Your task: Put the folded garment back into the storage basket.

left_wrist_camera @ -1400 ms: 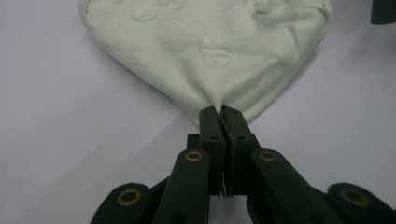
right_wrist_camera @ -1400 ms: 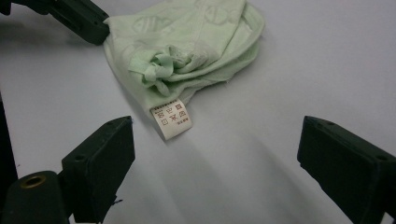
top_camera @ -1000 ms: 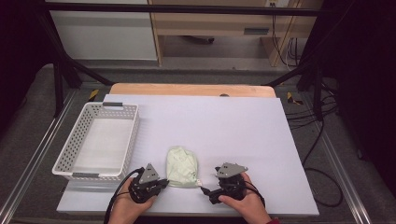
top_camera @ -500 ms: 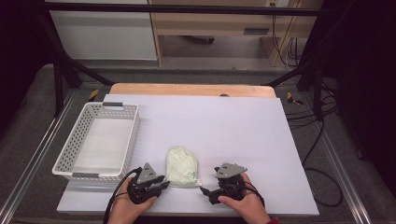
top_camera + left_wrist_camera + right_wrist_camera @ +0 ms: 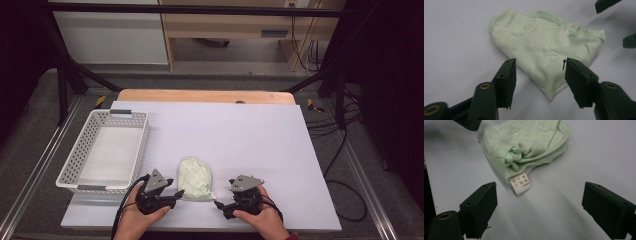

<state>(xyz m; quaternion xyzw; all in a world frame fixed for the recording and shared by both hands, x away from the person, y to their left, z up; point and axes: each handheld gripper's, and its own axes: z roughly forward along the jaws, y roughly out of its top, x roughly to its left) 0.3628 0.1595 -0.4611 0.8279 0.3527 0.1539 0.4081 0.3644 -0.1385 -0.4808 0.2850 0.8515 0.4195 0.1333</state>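
Right now my left gripper point(image 5: 539, 80) has just been opening its jaws; a corner of the pale green cloth point(image 5: 195, 178) lies between them, unpinched. My right gripper point(image 5: 539, 202) stands wide before the cloth's label point(image 5: 520, 183), near the tabletop's point(image 5: 260, 135) front edge.

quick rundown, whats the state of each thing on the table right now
green cloth: crumpled in a loose heap on the table, held by neither gripper
care label: sticking out flat from the cloth's edge
white basket: upright, nothing in it
left gripper: jaws have just been opening, a corner of the cloth lies between them, pads not pressing
right gripper: open wide, jaws short of the care label
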